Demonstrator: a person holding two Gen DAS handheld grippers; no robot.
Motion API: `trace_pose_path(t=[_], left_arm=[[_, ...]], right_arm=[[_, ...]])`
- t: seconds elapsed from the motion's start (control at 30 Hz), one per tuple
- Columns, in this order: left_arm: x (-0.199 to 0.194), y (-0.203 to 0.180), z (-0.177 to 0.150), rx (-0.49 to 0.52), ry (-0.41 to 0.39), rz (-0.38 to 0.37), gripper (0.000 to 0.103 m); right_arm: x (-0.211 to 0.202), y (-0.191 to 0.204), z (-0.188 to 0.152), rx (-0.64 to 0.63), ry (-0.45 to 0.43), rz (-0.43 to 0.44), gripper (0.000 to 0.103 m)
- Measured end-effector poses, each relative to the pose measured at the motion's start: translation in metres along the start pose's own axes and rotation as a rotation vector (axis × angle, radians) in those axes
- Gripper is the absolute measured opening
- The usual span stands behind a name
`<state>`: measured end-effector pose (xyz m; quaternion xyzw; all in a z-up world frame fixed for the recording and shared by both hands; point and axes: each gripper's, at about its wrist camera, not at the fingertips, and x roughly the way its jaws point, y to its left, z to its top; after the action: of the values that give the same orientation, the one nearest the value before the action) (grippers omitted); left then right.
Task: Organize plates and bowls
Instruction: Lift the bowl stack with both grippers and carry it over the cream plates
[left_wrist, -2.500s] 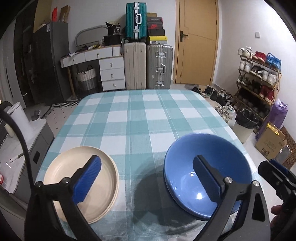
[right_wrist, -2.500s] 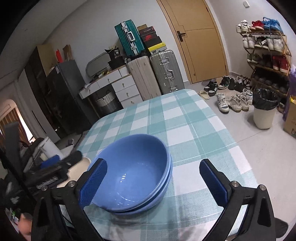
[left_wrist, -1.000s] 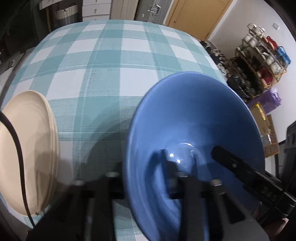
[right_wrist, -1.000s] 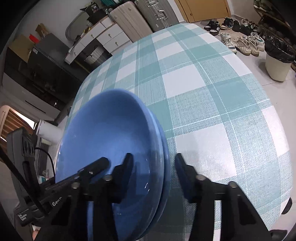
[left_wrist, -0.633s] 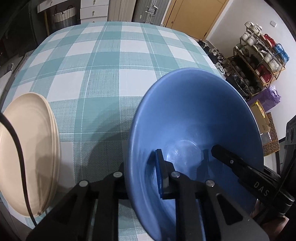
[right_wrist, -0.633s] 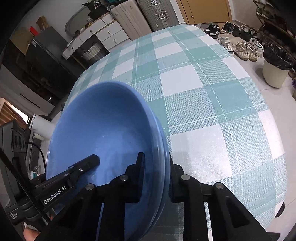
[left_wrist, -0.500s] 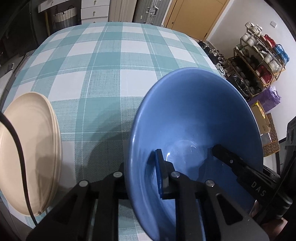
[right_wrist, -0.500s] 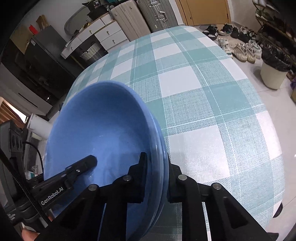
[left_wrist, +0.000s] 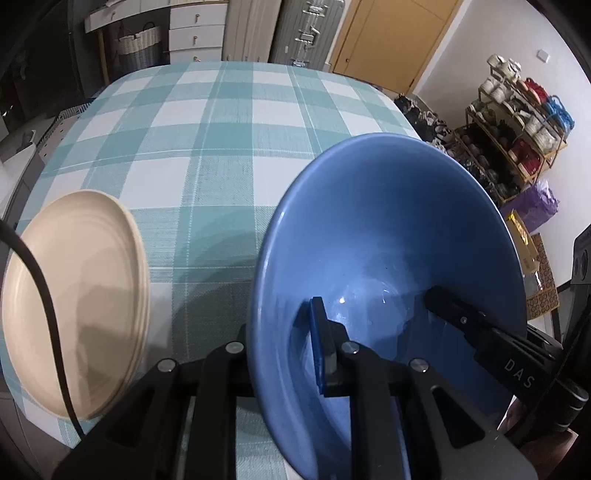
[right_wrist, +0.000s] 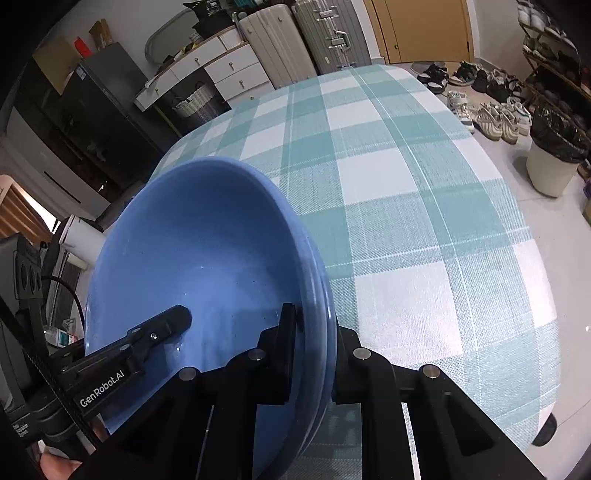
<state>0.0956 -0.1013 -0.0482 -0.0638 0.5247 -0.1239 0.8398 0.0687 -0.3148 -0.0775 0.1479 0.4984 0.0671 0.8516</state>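
Outer finger of left gripper (left_wrist: 286, 345) hidden behind blue bowl (left_wrist: 388, 236) wall; bowl's 6 o'clock rim cut off by frame edge.

Table (left_wrist: 229, 122) under teal-white check cloth. Cream plates (left_wrist: 74, 295) stacked at 9 o'clock edge. Blue bowls (left_wrist: 388, 258) at 4 o'clock, near edge.

1. The marking "DAS" stands on a finger of the right hand-held gripper (left_wrist: 517, 365), seen from the left wrist.
2. The marking "GenRobot.AI" stands on a finger of the left hand-held gripper (right_wrist: 110, 384), seen from the right wrist.
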Motion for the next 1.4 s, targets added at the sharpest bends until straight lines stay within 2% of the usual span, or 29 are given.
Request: trace_pose_path(t=[0.2,0.47,0.7,0.9,1.13,1.4], left_arm=[[-0.021,0.015,0.002,-0.041,-0.034,0.010,0.016],[-0.058,0.048,0.009,-0.100,-0.086,0.044,0.016],[-0.089,0.092,0.013,-0.162,-0.127,0.096,0.017],[-0.104,0.142,0.009,-0.224,-0.138,0.162,0.018],[-0.095,0.190,0.004,-0.285,-0.108,0.189,0.018],[-0.068,0.216,-0.002,-0.325,-0.041,0.165,0.019]], right_arm=[[-0.011,0.024,0.006,-0.042,0.000,0.005,0.014],[-0.021,0.075,0.020,-0.105,0.001,0.048,0.013],[-0.023,0.135,0.027,-0.179,0.007,0.092,0.013],[-0.006,0.190,0.023,-0.240,0.037,0.127,0.013],[0.030,0.242,0.014,-0.290,0.101,0.138,0.013],[0.064,0.258,0.007,-0.316,0.171,0.083,0.013]])
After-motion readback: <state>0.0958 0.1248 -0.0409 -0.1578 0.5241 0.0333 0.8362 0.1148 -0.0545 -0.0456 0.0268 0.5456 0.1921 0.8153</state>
